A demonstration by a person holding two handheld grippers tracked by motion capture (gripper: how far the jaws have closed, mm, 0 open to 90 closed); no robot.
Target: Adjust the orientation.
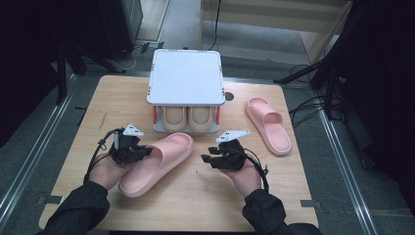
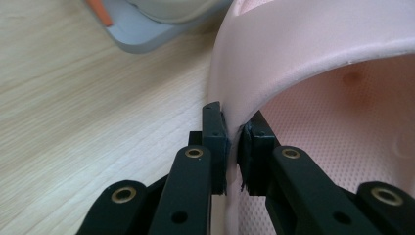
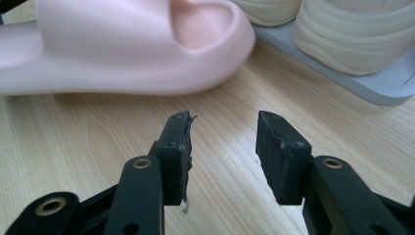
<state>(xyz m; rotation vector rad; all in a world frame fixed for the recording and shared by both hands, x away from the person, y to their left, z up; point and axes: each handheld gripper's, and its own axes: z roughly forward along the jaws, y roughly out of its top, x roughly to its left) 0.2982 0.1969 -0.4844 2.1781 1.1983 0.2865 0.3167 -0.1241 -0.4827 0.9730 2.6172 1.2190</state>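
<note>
Pink slipper (image 1: 155, 163) lying on the counter (image 1: 195, 200) at about 7 o'clock, toe toward the shoe rack (image 1: 185, 90). Left tongs (image 1: 142, 152) pinching its strap edge; right tongs (image 1: 208, 159) spread, empty, at 5 o'clock. Carrying step under way, apparently; next: lifting and steering toe-first into the rack.

- Light wooden table (image 1: 195, 200) with rounded corners.
- Grey two-tier shoe rack (image 1: 185, 78) at its far middle.
- Pink foam slide slipper (image 1: 157, 161) in front of the rack.
- Second pink slipper (image 1: 268, 125) right of the rack.
</note>
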